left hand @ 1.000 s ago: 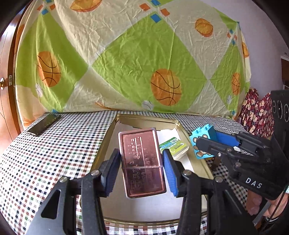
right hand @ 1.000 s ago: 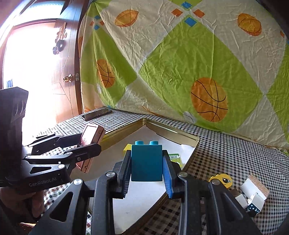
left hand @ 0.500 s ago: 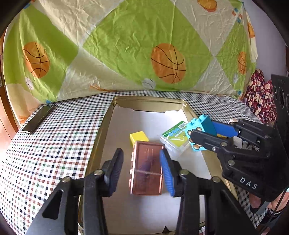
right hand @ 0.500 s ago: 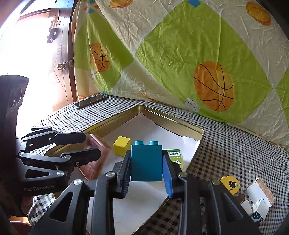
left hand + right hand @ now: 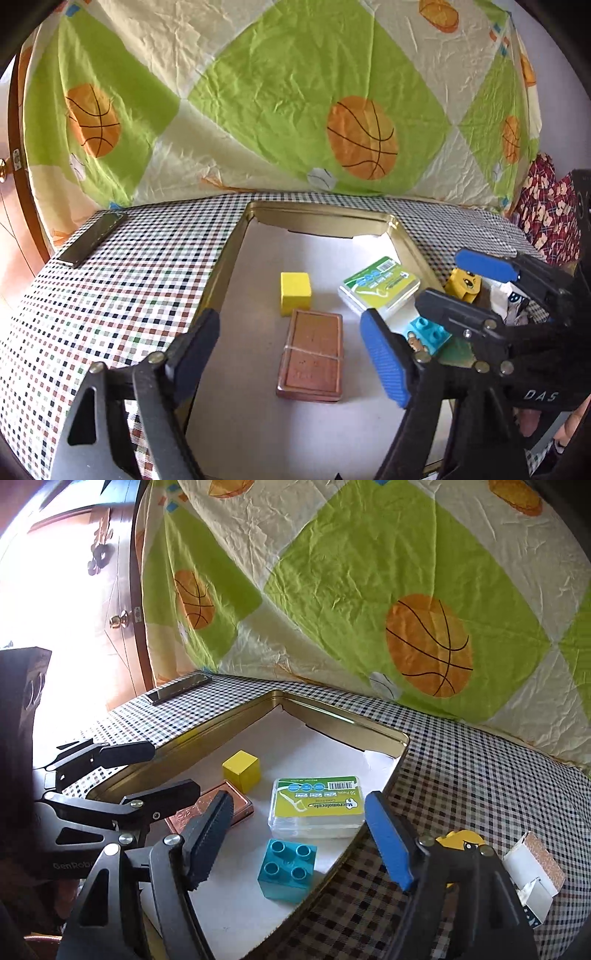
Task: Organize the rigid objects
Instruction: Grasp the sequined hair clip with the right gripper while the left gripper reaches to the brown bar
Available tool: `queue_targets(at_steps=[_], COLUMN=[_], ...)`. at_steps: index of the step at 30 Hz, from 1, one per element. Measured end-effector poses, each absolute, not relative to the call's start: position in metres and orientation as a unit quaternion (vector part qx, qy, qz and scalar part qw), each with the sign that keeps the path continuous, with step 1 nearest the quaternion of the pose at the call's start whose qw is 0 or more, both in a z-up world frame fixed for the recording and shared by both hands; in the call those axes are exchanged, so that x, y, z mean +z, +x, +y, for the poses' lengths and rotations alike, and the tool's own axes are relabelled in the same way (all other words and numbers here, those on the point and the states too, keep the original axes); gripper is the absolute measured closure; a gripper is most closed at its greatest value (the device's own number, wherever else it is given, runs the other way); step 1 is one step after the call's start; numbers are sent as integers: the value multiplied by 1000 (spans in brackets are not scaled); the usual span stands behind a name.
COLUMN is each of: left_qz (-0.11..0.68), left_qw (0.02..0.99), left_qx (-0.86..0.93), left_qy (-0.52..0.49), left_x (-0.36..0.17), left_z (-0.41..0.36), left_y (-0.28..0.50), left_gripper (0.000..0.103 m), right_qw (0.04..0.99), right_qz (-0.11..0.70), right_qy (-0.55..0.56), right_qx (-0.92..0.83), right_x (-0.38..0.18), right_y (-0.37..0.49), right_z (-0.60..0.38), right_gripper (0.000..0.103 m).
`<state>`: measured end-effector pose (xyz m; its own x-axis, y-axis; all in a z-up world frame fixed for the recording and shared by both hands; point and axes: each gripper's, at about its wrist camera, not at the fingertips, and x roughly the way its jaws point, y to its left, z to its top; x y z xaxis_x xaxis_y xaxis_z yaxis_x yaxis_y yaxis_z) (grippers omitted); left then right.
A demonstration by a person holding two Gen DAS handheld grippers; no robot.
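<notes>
A gold metal tray (image 5: 321, 221) with a white floor holds a yellow cube (image 5: 294, 291), a green-labelled floss box (image 5: 380, 286), a copper tin (image 5: 312, 356) and a teal brick (image 5: 288, 871). My left gripper (image 5: 291, 354) hovers over the tin. Its jaws are opening and stand well clear of the tin, which lies flat on the tray floor. My right gripper (image 5: 301, 838) is above the teal brick, and its jaws are opening too. The brick rests studs-up on the tray floor, untouched. In the right wrist view the left gripper (image 5: 173, 770) shows at the left.
A yellow toy head (image 5: 461, 838) and a small white box (image 5: 532, 871) lie on the checked tablecloth right of the tray. A dark flat bar (image 5: 94, 240) lies at the far left. A basketball-print sheet hangs behind, and a wooden door (image 5: 122, 620) stands at the left.
The left gripper lowered the copper tin into the tray and let it go. The right gripper released the teal brick, which now sits on the tray floor. Both jaws spread wide.
</notes>
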<state>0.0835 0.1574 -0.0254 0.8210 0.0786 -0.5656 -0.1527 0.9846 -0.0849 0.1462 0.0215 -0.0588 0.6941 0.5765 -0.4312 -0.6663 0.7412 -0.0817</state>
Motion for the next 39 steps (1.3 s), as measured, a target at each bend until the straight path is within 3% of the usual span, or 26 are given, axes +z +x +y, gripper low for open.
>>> queue_targets(at_steps=[3, 10, 18, 32, 34, 37, 39], left_qz=[267, 251, 261, 285, 288, 288, 286], left_qw=[959, 963, 961, 956, 955, 955, 956], left_qx=[61, 31, -26, -47, -48, -52, -56], left_qy=[-75, -89, -83, -57, -59, -52, -45], left_x=[-18, -12, -25, -29, -30, -30, -29], left_z=[152, 120, 56, 18, 19, 16, 12], left_y=[76, 75, 84, 97, 98, 98, 98], left_gripper=[2, 1, 1, 1, 1, 1, 1], right_qw=[921, 943, 950, 909, 905, 904, 906], right_qz=[175, 172, 239, 341, 350, 356, 348], right_qy=[-108, -80, -55, -98, -97, -86, -88], right_qx=[331, 274, 192, 218, 222, 220, 223], right_x=[-55, -60, -82, -108, -110, -111, -109], right_y=[135, 124, 143, 178, 181, 184, 180], right_z=[-2, -78, -156, -130, -129, -134, -134], right_gripper=[27, 27, 19, 13, 13, 29, 29])
